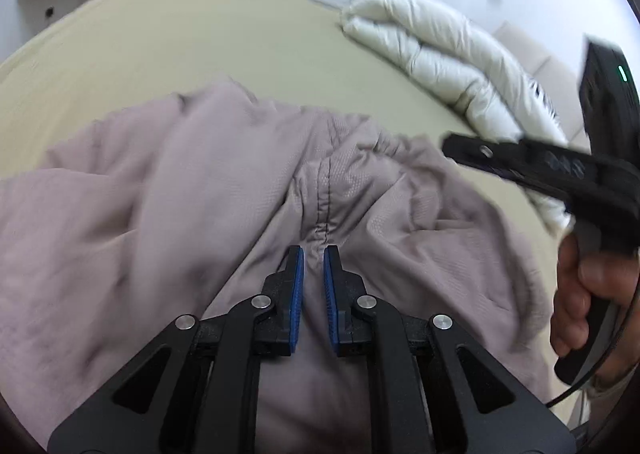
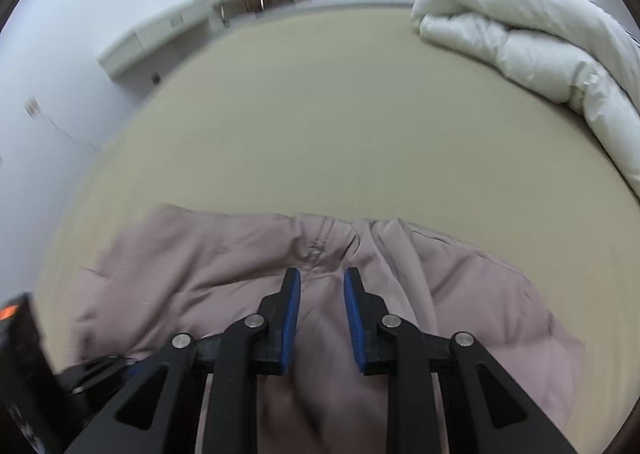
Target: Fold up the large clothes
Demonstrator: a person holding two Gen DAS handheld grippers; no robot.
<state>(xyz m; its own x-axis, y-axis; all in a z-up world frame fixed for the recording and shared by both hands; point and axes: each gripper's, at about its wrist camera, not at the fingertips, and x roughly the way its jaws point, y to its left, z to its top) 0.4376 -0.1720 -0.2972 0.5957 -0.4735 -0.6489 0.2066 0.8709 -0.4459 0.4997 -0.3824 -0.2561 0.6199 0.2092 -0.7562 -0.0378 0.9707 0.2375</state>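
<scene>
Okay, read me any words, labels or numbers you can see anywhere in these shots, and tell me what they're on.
No text can be read in either view.
White duvet: dark marks near its edge, too blurred to read.
Right gripper: a green light on its body, no lettering legible.
Mauve garment: no visible label.

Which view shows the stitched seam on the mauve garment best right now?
Left wrist: the seam runs straight ahead of the left gripper, close and sharp. In the right wrist view the seam is smaller, puckered and farther ahead of the right gripper.
</scene>
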